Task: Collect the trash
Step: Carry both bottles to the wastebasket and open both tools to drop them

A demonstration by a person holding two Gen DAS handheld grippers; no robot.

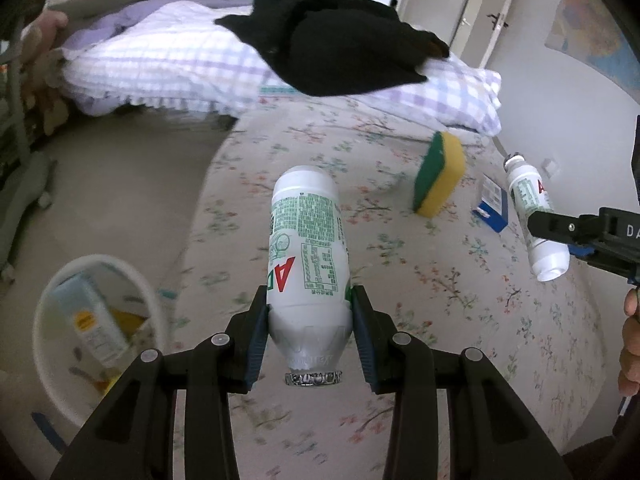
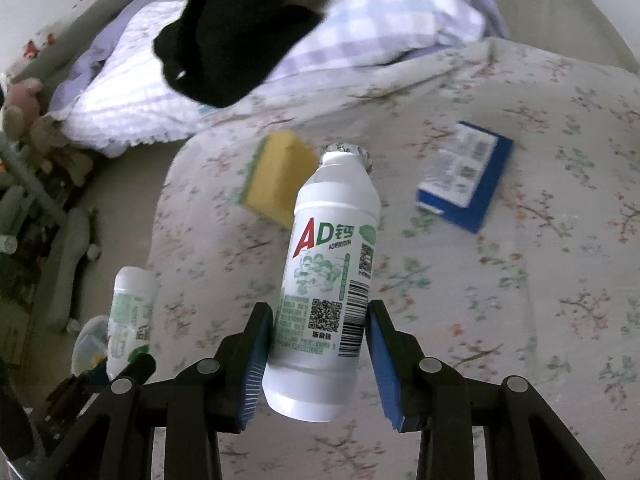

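My left gripper (image 1: 310, 320) is shut on a white AD milk bottle (image 1: 306, 240), held by its neck end above the floral bed. My right gripper (image 2: 320, 356) is shut on a second white AD bottle (image 2: 328, 280), foil top pointing away. Each bottle also shows in the other view: the right one (image 1: 536, 216) and the left one (image 2: 130, 316). A white bin (image 1: 96, 336) with a carton and other trash inside stands on the floor, down left of the left gripper.
A yellow-green sponge (image 1: 440, 174) and a blue box (image 1: 492, 204) lie on the bed (image 1: 440, 320). A checked pillow (image 1: 168, 64) with a black garment (image 1: 332, 44) on it is beyond. Plush toys (image 1: 36, 68) sit at the far left.
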